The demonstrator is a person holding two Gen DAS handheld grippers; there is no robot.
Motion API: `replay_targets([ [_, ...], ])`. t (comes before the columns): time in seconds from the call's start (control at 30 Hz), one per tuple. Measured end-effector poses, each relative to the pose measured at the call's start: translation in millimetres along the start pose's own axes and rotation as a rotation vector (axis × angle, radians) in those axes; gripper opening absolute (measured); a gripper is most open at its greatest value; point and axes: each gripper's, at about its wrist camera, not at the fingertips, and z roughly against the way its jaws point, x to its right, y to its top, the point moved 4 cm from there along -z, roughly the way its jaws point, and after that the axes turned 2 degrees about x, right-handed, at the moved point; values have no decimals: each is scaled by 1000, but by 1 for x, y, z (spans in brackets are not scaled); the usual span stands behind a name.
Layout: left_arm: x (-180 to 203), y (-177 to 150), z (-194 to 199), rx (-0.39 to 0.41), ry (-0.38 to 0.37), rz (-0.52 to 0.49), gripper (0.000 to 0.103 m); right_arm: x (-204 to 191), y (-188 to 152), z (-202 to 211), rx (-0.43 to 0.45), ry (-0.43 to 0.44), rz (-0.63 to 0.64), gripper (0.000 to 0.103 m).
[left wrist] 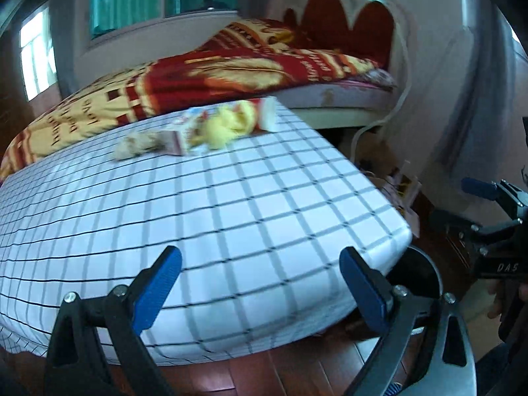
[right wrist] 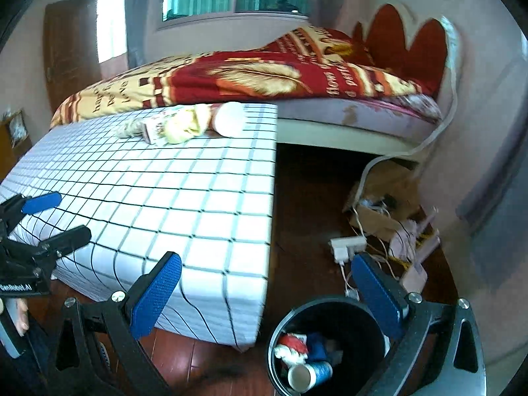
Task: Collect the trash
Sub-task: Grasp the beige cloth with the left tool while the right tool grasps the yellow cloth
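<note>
Trash lies at the far end of the white checked table [left wrist: 231, 204]: a beige crumpled wad [left wrist: 137, 145], a small carton [left wrist: 180, 138], a yellow crumpled wrapper [left wrist: 227, 125] and a white cup on its side [left wrist: 269, 114]. The same pile shows in the right wrist view, with the wrapper [right wrist: 184, 125] and the cup [right wrist: 229, 118]. My left gripper [left wrist: 260, 283] is open and empty over the table's near edge. My right gripper [right wrist: 267, 293] is open and empty above a black bin [right wrist: 359, 323] that holds a blue cup [right wrist: 310, 374] and red-white trash [right wrist: 292, 346].
A bed with a red and yellow blanket [right wrist: 264, 76] stands behind the table. On the wooden floor to the right lie a white power strip [right wrist: 346, 247], cables and a cardboard box [right wrist: 382, 198]. The bin's rim [left wrist: 432, 274] shows beside the table corner.
</note>
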Motion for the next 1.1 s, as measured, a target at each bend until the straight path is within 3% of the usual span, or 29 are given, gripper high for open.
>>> replay_targets([
  [0.23, -53, 7, -10, 4, 46, 51, 97, -54, 34, -32, 3, 48, 85, 103],
  [0.63, -132, 40, -50, 12, 86, 122, 89, -101, 105, -101, 14, 110, 71, 103],
  [0.8, -161, 59, -84, -14, 103, 136, 84, -116, 134, -149, -21, 144, 27, 102],
  [1.1, -189, 93, -148, -46, 98, 141, 84, -146, 160, -232, -93, 159, 24, 91],
])
